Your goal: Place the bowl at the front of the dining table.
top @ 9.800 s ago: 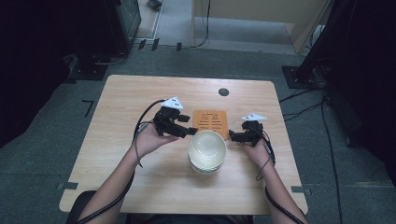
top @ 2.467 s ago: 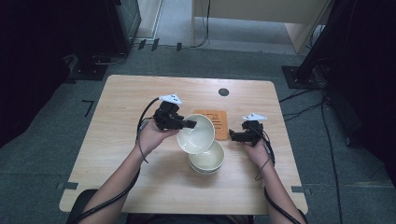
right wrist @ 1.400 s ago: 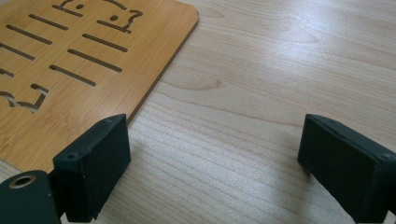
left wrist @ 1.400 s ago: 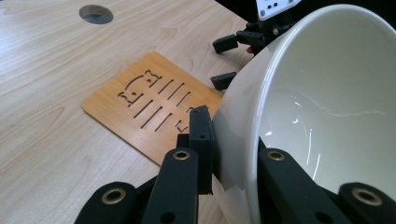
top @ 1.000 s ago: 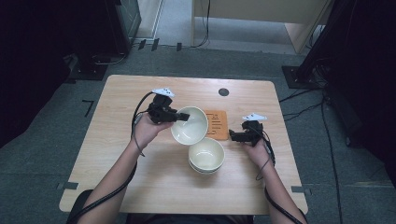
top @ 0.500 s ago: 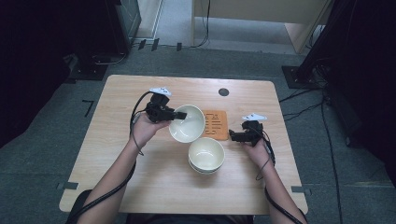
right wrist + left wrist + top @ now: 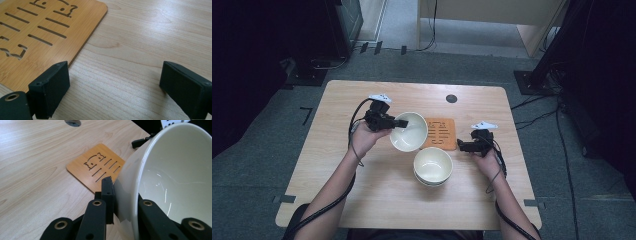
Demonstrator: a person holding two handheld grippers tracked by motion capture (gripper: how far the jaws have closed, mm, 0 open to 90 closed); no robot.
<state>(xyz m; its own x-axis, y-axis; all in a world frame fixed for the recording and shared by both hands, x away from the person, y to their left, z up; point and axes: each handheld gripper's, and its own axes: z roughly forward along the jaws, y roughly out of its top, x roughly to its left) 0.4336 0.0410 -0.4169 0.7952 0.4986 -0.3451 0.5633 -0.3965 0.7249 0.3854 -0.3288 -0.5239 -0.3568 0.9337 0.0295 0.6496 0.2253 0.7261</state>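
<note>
My left gripper (image 7: 399,123) is shut on the rim of a white bowl (image 7: 409,132), which hangs tilted above the table, overlapping the left edge of the orange slotted trivet (image 7: 442,133). In the left gripper view one pad (image 7: 108,195) presses the bowl's (image 7: 175,170) outer wall and the other jaw sits inside it. A stack of white bowls (image 7: 433,166) stands on the table in front of the trivet. My right gripper (image 7: 461,146) rests on the table just right of the trivet. It stands open, with bare wood between its pads (image 7: 50,90).
The wooden table (image 7: 337,165) has a round cable hole (image 7: 451,98) near its far edge. Dark floor, cables and furniture legs surround the table. The trivet (image 7: 37,37) lies close to my right gripper's left jaw.
My left gripper took the top bowl off the stack, then carried it up and to the left. Over the last second it only drifted slightly. The right gripper has kept still.
</note>
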